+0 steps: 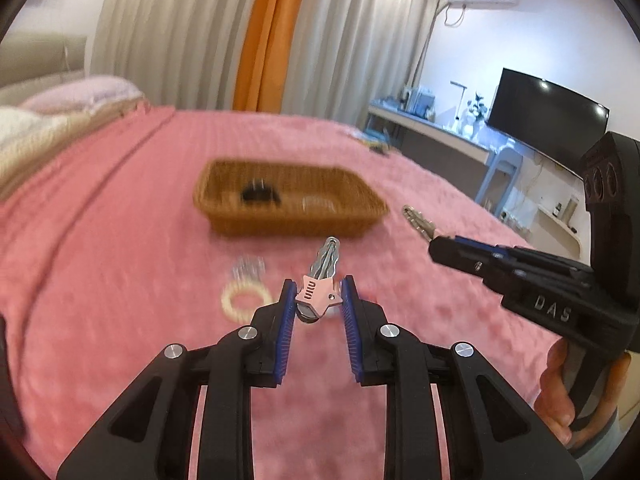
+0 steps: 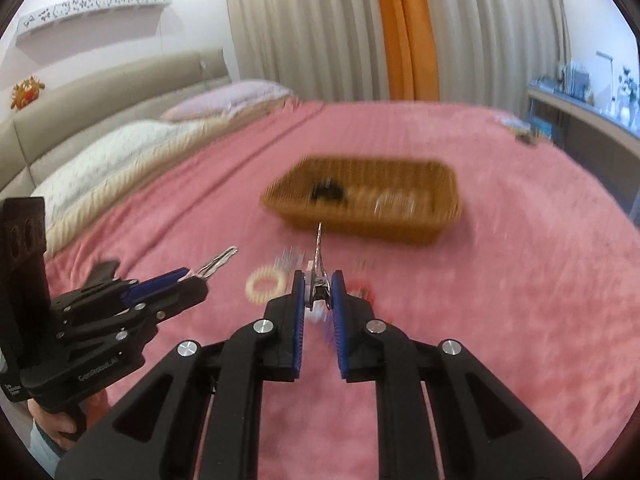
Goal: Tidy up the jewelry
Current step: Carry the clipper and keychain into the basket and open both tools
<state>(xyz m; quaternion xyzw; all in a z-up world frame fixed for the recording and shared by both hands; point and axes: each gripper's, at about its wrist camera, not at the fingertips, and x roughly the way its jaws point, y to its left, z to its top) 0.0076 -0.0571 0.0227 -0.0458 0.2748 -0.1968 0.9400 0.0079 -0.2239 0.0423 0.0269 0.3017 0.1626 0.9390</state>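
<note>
The left gripper [image 1: 319,294] is clenched on a pink star hair clip [image 1: 316,294], its metal prong pointing toward the wicker basket [image 1: 224,208] on the pink bedspread [image 1: 120,240]. The right gripper [image 2: 318,289] grasps a second metal hair clip [image 2: 319,260], edge-on, nearer than the basket. A cream ring [image 1: 244,300] lies on the bedspread in front of the basket, and a black clip [image 1: 260,194] sits inside it

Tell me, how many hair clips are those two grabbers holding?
2. A pink star hair clip is pinched in the left gripper; a silver hair clip is pinched in the right gripper. More may lie blurred on the bed or in the wicker basket.
</note>
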